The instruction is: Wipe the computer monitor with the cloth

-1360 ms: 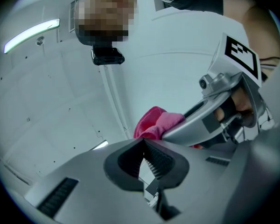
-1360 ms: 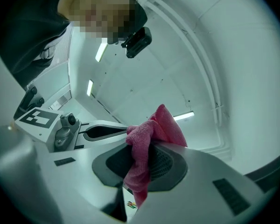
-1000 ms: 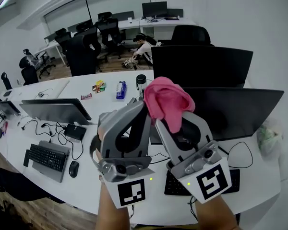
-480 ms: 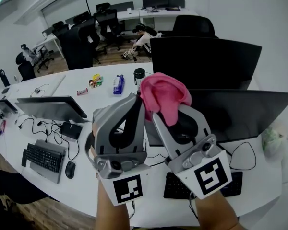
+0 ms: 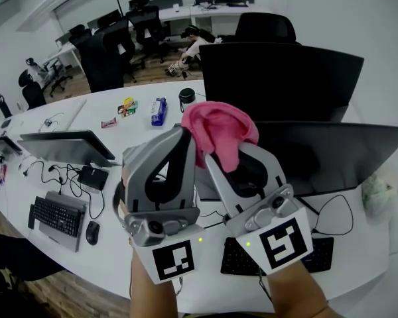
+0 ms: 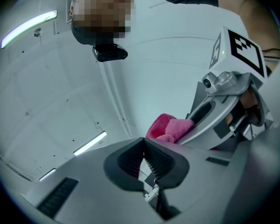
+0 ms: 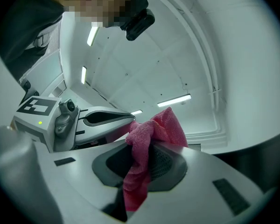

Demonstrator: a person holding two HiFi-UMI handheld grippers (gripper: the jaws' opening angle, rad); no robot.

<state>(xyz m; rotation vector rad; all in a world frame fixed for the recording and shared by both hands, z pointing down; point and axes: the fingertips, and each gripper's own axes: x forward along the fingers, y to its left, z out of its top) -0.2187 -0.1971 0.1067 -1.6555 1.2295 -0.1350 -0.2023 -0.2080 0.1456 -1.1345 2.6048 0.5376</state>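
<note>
My right gripper [image 5: 224, 152] points up in the middle of the head view, shut on a bunched pink cloth [image 5: 219, 132]. In the right gripper view the cloth [image 7: 151, 132] hangs out from between the ribbed pads of the right gripper [image 7: 147, 160]. Close beside it on the left, my left gripper [image 5: 184, 139] is shut with its pads together and nothing between them [image 6: 143, 158]; the pink cloth [image 6: 170, 127] shows just beyond it. A wide dark monitor [image 5: 338, 154] stands right behind the grippers, and a second dark monitor [image 5: 278, 78] stands further back.
A black keyboard [image 5: 318, 250] lies below the wide monitor. At the left are a third monitor [image 5: 66, 144], a keyboard [image 5: 56, 217] and a mouse [image 5: 91, 232]. A bottle [image 5: 158, 111] and a cup [image 5: 186, 98] stand mid-desk. Office chairs [image 5: 109, 58] fill the back.
Both grippers have drifted slightly left in the head view, and the monitors sit a little nearer. The right gripper keeps hold of the cloth and the left stays shut.
</note>
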